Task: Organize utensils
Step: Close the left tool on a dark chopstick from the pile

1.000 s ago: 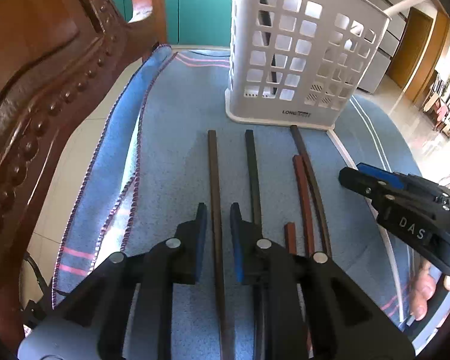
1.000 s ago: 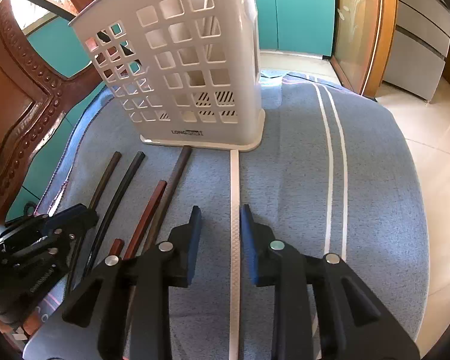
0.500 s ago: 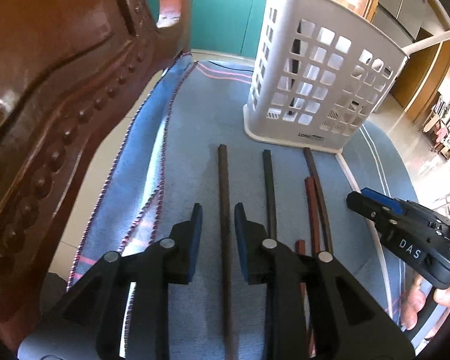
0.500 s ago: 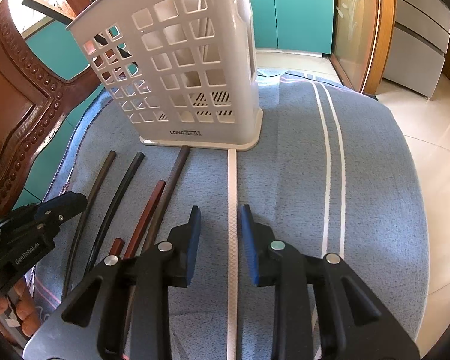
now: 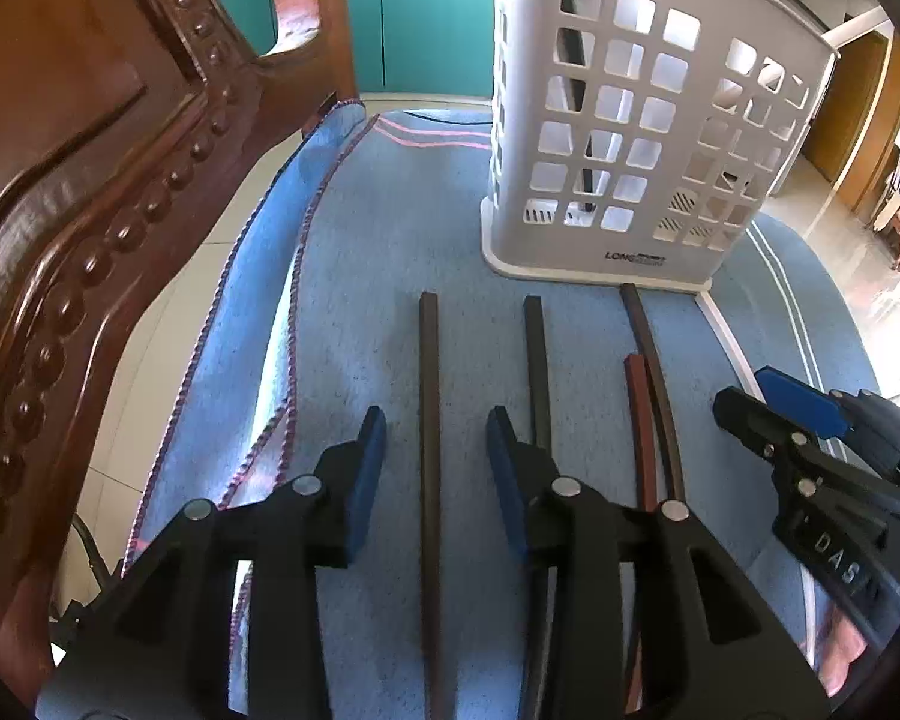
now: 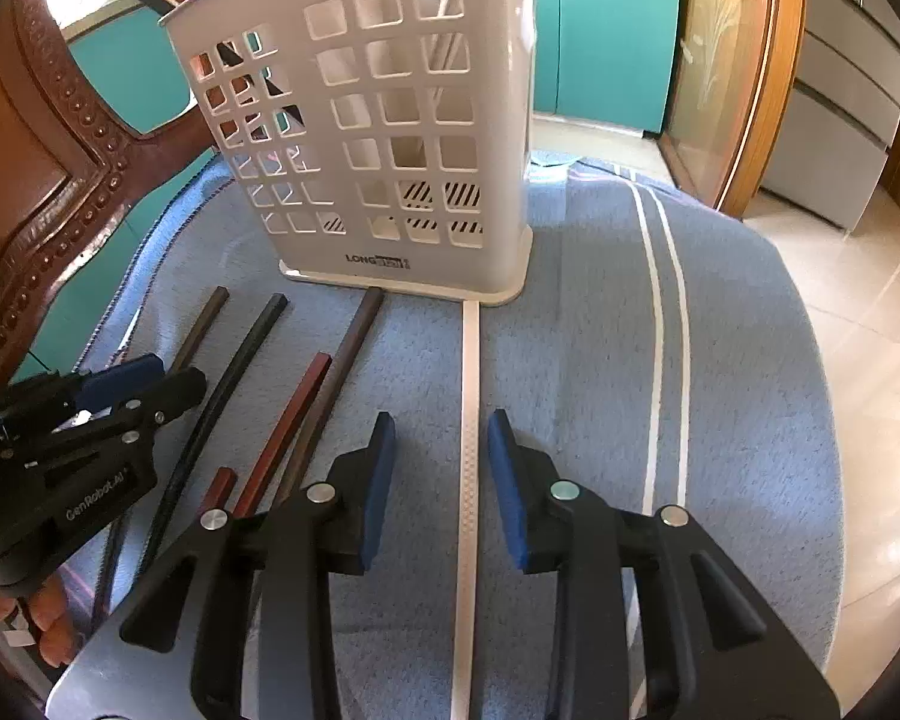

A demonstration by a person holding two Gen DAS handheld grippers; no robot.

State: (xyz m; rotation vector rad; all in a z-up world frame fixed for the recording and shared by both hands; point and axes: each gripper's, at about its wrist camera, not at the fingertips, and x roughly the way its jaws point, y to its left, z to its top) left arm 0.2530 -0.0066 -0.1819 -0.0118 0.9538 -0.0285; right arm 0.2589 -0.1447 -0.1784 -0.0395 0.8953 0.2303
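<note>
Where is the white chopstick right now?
The white chopstick lies on the blue cloth, between the open right gripper's fingers, its far end touching the white basket, right of the dark chopsticks.

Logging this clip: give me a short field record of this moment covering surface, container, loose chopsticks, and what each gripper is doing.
surface: blue towel with white stripes
container: white slotted basket, upright at the far end, one dark stick leaning inside
loose chopsticks: several dark and reddish ones lying side by side, plus a white chopstick
left gripper: open, straddling the leftmost brown chopstick
right gripper: open, white chopstick running between its fingers
grasped: nothing yet
</note>
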